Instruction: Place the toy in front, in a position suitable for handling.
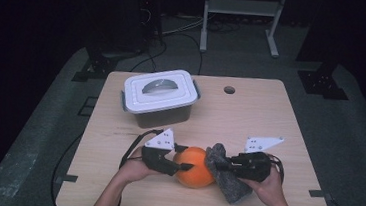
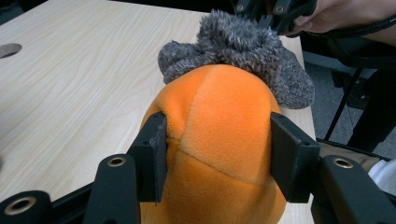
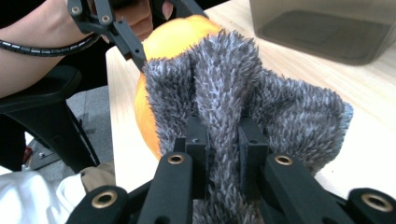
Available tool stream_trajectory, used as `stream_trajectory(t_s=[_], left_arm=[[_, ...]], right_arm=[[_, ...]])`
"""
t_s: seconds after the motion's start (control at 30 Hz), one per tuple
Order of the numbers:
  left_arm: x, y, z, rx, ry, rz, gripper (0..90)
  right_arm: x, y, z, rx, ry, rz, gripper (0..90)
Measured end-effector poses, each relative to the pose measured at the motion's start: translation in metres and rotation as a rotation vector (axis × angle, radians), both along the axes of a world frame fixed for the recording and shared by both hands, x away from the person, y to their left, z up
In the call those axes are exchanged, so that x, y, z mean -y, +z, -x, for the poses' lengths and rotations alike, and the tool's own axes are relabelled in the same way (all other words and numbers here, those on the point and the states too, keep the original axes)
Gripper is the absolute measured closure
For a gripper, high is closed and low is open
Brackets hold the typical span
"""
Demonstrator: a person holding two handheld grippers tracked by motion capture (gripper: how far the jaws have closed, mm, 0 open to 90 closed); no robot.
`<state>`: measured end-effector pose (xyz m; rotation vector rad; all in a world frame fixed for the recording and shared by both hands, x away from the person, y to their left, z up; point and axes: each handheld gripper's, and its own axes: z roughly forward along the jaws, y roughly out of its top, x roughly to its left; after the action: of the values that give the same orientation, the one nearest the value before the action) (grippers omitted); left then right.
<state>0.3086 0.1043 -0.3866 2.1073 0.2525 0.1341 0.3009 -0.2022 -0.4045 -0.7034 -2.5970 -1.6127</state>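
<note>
An orange plush ball point(image 1: 194, 167) point(image 2: 219, 130) rests on the wooden table point(image 1: 270, 120) near its front edge. My left gripper point(image 1: 182, 159) point(image 2: 219, 149) comes at it from the left, and both pads press into its sides. A grey fuzzy cloth point(image 1: 224, 179) point(image 2: 243, 51) point(image 3: 224, 88) lies draped against the ball's right side. My right gripper point(image 1: 223, 163) point(image 3: 223, 140) is shut on a fold of that cloth. In the right gripper view the orange ball point(image 3: 177, 35) bulges behind the cloth.
A white-lidded storage box point(image 1: 160, 93) point(image 3: 327, 23) with a grey handle stands at the back left of the table. A round cable hole point(image 1: 229, 90) point(image 2: 9, 49) is near the far edge. Both forearms come in over the front edge.
</note>
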Motion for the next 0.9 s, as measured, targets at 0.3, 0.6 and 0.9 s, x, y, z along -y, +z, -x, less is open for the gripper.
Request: stream_trajectory(t_s=[0.3, 0.6, 0.9], left_arm=[[0.009, -0.004, 0.002, -0.003, -0.026, -0.005, 39.9], [0.008, -0.017, -0.007, -0.081, -0.032, 0.026, 13.0], [0.006, -0.019, -0.007, -0.07, -0.057, 0.03, 35.5]], right_arm=[[-0.004, 0.004, 0.002, 0.022, 0.014, -0.018, 77.5], [0.003, -0.005, 0.0, -0.015, 0.034, 0.005, 77.5], [0.013, -0.011, -0.005, -0.043, 0.015, 0.046, 77.4]])
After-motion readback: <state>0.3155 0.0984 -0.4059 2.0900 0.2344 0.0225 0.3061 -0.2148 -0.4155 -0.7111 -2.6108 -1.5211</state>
